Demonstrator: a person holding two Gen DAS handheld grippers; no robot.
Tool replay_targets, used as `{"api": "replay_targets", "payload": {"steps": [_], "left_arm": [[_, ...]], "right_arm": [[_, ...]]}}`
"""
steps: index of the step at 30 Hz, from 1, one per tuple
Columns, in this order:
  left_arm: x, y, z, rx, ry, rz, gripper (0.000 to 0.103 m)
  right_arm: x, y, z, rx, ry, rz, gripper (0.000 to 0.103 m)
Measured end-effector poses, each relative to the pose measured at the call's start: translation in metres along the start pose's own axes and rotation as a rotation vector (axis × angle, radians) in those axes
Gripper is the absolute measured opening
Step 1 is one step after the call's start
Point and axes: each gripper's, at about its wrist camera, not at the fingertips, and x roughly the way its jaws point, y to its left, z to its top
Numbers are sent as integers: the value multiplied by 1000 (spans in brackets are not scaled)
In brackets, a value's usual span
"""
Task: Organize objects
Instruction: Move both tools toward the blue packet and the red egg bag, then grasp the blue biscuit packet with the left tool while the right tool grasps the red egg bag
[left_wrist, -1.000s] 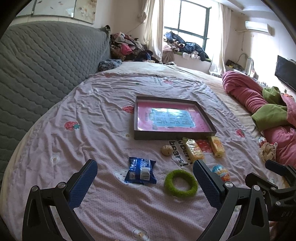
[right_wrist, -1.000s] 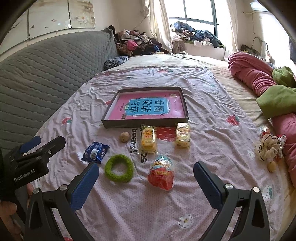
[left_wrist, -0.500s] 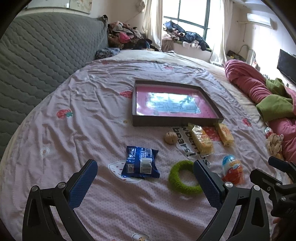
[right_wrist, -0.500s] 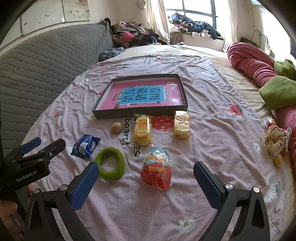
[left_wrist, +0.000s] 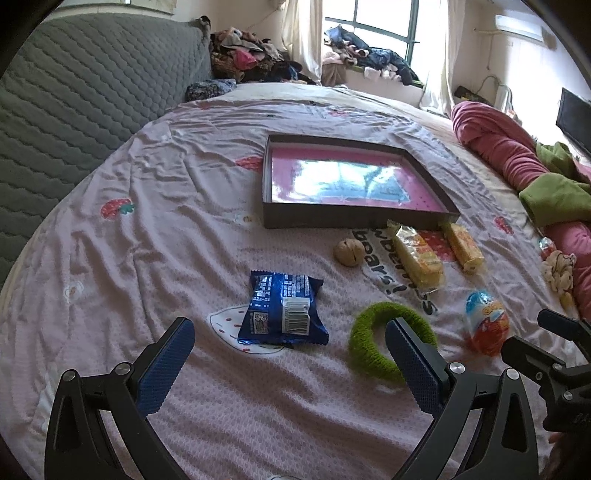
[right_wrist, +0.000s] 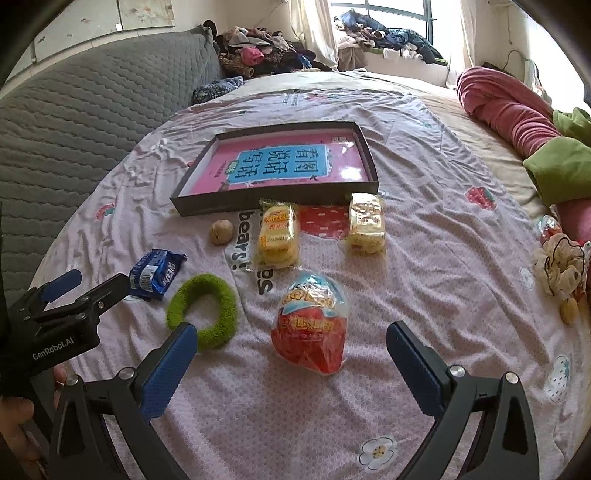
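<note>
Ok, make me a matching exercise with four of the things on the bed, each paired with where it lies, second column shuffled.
1. blue snack packet
2. green ring
3. walnut
4. egg-shaped packet

a. in front of the tray's near wall, left of the yellow packets
b. ahead of the right gripper
c. ahead of the left gripper
d. between the blue packet and the egg

Pairs: 1-c, 2-d, 3-a, 4-b
</note>
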Motion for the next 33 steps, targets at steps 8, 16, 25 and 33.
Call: {"api": "replay_targets", "payload": {"steps": [8, 16, 25, 33], "left_arm": [[16, -2, -2, 1, 26, -6, 103], [30, -2, -1, 1, 50, 1, 103], [46, 5, 2, -14, 74, 11, 103], [61, 6, 4, -14, 85, 9, 103]], "right_arm": [[12, -5, -2, 4, 19, -18, 103], [21, -10, -2, 18, 33, -12, 103], [33, -11, -1, 14, 47, -26, 103], [43, -13, 1, 17, 50, -38, 103]]}}
